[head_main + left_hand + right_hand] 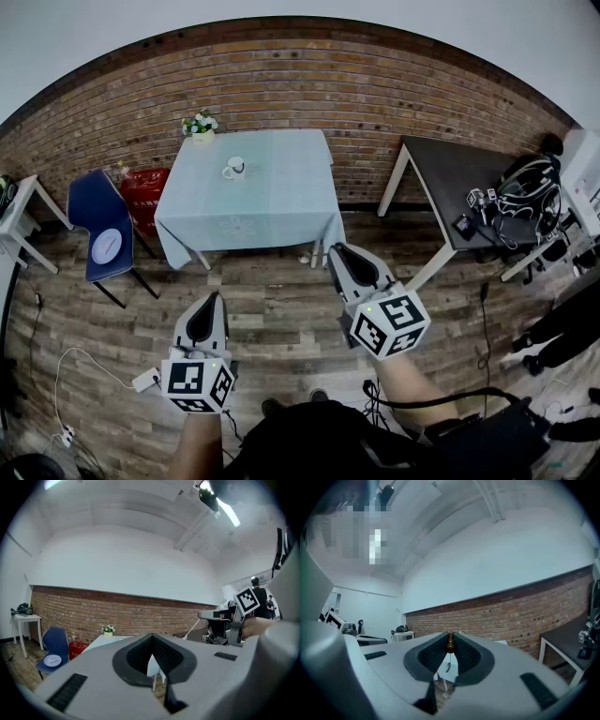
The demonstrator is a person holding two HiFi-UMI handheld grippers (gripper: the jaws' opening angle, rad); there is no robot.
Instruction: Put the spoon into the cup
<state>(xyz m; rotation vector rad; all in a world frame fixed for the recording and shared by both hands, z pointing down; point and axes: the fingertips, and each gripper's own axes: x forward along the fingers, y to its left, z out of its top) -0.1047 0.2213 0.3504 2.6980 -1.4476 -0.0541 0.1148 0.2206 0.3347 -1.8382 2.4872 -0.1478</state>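
A white cup (234, 169) stands on the table with the pale blue cloth (272, 211), far ahead of both grippers. My right gripper (336, 251) (450, 638) is shut on the spoon (450, 645). The spoon's brown handle sits between the jaw tips and its silver bowl hangs below them. My left gripper (214, 298) (151, 637) is shut with nothing in it. Both are held level over the wooden floor, well short of the table. The head view does not show the spoon.
A small pot of flowers (200, 126) stands at the table's far left corner. Left of the table are a blue chair (103, 234) and a red box (145, 195). To the right a dark desk (450, 173) carries gear. Cables (56, 375) lie on the floor.
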